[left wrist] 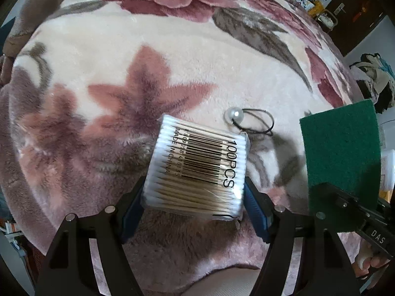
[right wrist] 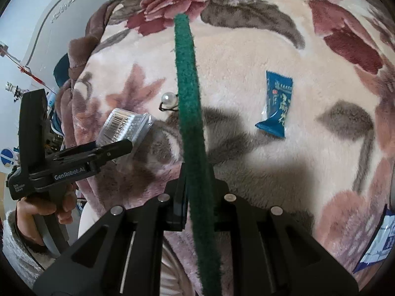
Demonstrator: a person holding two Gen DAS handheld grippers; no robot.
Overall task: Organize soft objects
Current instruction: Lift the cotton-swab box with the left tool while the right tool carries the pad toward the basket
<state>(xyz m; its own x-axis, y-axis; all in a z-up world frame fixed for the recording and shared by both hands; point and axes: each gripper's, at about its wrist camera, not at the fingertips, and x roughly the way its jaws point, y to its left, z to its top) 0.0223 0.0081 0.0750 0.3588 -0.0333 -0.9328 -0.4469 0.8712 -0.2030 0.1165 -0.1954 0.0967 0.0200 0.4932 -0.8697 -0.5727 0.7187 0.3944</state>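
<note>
My left gripper (left wrist: 193, 194) is shut on a clear pack of cotton swabs (left wrist: 197, 165) with a barcode label, held a little above the flowered blanket (left wrist: 123, 61). The same pack (right wrist: 126, 124) and the left gripper (right wrist: 118, 148) show at the left of the right wrist view. My right gripper (right wrist: 197, 177) is shut on a green scouring pad (right wrist: 190, 113), seen edge-on and standing upright between its fingers. That pad (left wrist: 343, 155) appears as a flat green sheet at the right of the left wrist view. A black hair tie with a pearl (left wrist: 246, 120) lies on the blanket beyond the pack.
A blue snack packet (right wrist: 275, 103) lies on the blanket to the right of the pad. Another blue and white packet (right wrist: 377, 244) sits at the far right edge. A person's hand (right wrist: 47, 204) grips the left tool's handle. Room clutter (left wrist: 372, 79) lies past the blanket's edge.
</note>
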